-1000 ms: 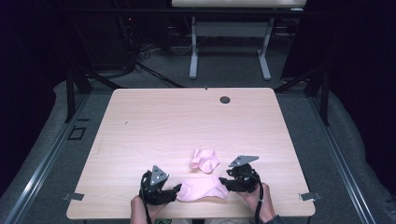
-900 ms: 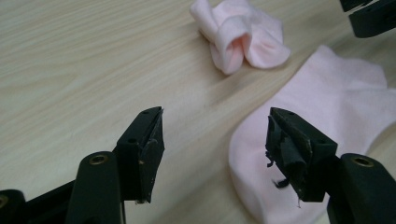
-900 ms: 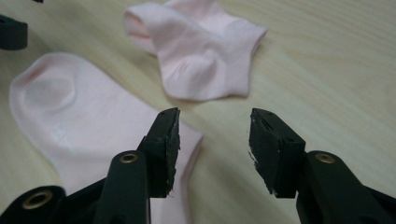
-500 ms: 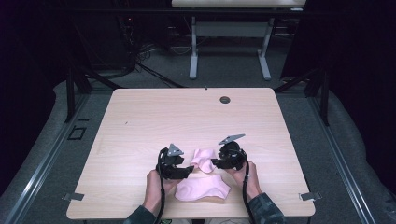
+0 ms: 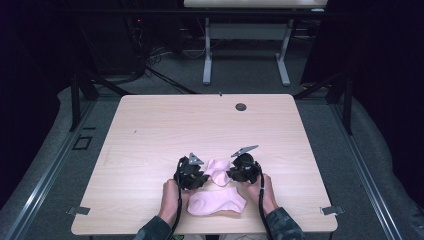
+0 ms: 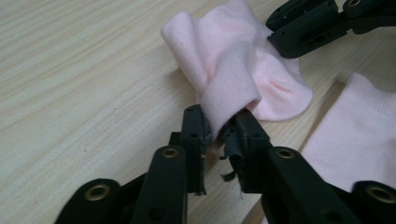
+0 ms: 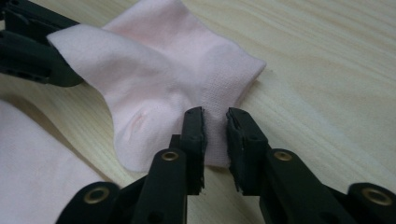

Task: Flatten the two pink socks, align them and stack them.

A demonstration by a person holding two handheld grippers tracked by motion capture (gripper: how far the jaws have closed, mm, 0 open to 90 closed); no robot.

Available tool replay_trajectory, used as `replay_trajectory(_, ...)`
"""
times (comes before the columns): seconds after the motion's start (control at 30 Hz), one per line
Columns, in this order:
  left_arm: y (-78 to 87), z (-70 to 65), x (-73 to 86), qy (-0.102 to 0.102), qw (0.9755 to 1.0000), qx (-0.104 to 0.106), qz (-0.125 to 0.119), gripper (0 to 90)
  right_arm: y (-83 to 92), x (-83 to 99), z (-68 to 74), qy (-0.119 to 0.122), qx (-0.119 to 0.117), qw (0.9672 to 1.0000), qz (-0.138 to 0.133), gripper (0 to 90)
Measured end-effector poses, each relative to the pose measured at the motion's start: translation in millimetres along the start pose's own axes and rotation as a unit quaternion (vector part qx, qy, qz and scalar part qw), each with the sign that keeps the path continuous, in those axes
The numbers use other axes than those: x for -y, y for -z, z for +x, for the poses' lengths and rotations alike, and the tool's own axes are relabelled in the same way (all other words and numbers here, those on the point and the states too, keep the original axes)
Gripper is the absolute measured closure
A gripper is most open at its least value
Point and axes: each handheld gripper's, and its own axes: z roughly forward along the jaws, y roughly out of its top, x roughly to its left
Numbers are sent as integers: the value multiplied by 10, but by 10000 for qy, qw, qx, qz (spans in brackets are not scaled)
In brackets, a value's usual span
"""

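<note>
Pale wood-grain surface (image 5: 150, 130) under you, dark floor and grey table legs beyond its far edge. Your left gripper (image 6: 219, 126) has just been closing its jaws, and they now pinch a rolled fold of the crumpled pink sock (image 6: 229, 60), with cloth bunched between the pads. Your right gripper (image 7: 215, 122) has also just been closing; its jaws pinch the opposite edge of that same sock (image 7: 154, 70), a thin strip of fabric caught between them. From above, the crumpled sock (image 5: 218, 171) lies between the two grippers, your left gripper (image 5: 200, 175) at its 9 o'clock and your right gripper (image 5: 232, 172) at its 3 o'clock, each touching it. Your left hand (image 5: 172, 192) and right hand (image 5: 262, 190) come in from 6 o'clock, sleeves at the near edge. A second pink sock (image 5: 216, 202) lies flat at 6 o'clock of the crumpled one, just beside it, between your wrists. Farther out, a small dark round grommet (image 5: 241, 106) sits near the far edge at about 1 o'clock, well apart from the socks
</note>
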Motion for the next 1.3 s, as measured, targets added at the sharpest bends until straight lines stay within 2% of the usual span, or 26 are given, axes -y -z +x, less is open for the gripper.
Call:
replay_trajectory(0.13, -17, -3, -1, -24, 10000, 11, -24, 854, 9, 12, 2, 70, -26, 10000, 17, 818)
replay_trajectory(0.23, -4, 4, -3, -72, 9999, -30, -74, 874, 48, 25, 18, 69, 11, 10000, -62, 834)
replay_trajectory(0.3, 41, 18, -3, -76, 9998, -91, -146, 876, 72, 22, 22, 72, -6, 9999, -80, 834)
replay_trajectory(0.37, 129, 38, -17, -150, 9995, -200, -194, 880, 168, -21, 70, 128, -91, 9996, -239, 834)
replay_trajectory(0.4, 211, 51, -33, -229, 9988, -343, -251, 880, 168, -21, 70, 128, -91, 9996, -239, 834)
replay_trajectory(0.43, 427, 83, -78, -358, 9969, -593, -362, 880, 275, -114, 174, 290, -170, 9987, -383, 834)
replay_trajectory(0.47, 427, 83, -78, -358, 9969, -593, -362, 880, 275, -114, 174, 290, -170, 9987, -383, 834)
replay_trajectory(0.5, 545, 90, -100, -432, 9951, -766, -441, 880, 306, -154, 220, 294, -202, 9983, -454, 833)
replay_trajectory(0.53, 773, 91, -143, -619, 9916, -1020, -507, 880, 400, -281, 338, 399, -364, 9966, -624, 833)
replay_trajectory(0.57, 773, 91, -143, -619, 9916, -1020, -507, 879, 427, -320, 370, 443, -392, 9960, -668, 833)
replay_trajectory(0.6, 863, 82, -160, -737, 9893, -1149, -513, 879, 427, -320, 370, 443, -392, 9960, -668, 833)
replay_trajectory(0.63, 919, 69, -171, -822, 9883, -1199, -467, 877, 457, -366, 405, 501, -405, 9954, -713, 832)
replay_trajectory(0.7, 912, 29, -170, -939, 9877, -1195, -353, 872, 493, -417, 430, 516, -376, 9952, -743, 832)
replay_trajectory(0.73, 864, 5, -158, -1042, 9868, -1206, -297, 867, 471, -407, 387, 429, -317, 9964, -652, 832)
replay_trajectory(0.77, 798, -20, -140, -1090, 9870, -1164, -216, 857, 446, -386, 339, 415, -270, 9973, -550, 831)
replay_trajectory(0.83, 625, -58, -94, -1091, 9893, -964, -75, 829, 378, -325, 255, 325, -70, 9990, -283, 831)
replay_trajectory(0.87, 534, -74, -70, -1108, 9903, -837, 8, 829, 378, -325, 255, 325, -70, 9990, -283, 831)
replay_trajectory(0.9, 447, -91, -45, -1098, 9913, -720, 89, 755, 306, -257, 165, 253, 5, 9997, -57, 831)
replay_trajectory(0.93, 339, -112, -3, -1042, 9932, -483, 171, 725, 277, -227, 127, 263, 92, 9996, 52, 831)
replay_trajectory(1.0, 346, -88, 16, -887, 9956, -298, 59, 626, 239, -173, 67, 273, 166, 9993, 218, 829)
replay_trajectory(1.03, 346, -88, 16, -887, 9956, -298, 59, 603, 228, -151, 41, 261, 153, 9991, 303, 828)
replay_trajectory(1.07, 379, -62, 21, -792, 9965, -270, -47, 603, 228, -151, 41, 261, 153, 9991, 303, 828)
replay_trajectory(1.13, 471, 20, 25, -554, 9979, -231, -253, 487, 205, -109, -9, 240, 213, 9988, 359, 825)
replay_trajectory(1.2, 561, 127, 27, -331, 9981, -346, -398, 476, 195, -82, -46, 243, 279, 9985, 398, 821)
replay_trajectory(1.23, 584, 190, 26, -177, 9981, -438, -398, 460, 190, -64, -70, 254, 315, 9983, 429, 814)
replay_trajectory(1.3, 590, 273, 24, -34, 9980, -517, -372, 460, 170, -34, -93, 220, 414, 9979, 437, 771)
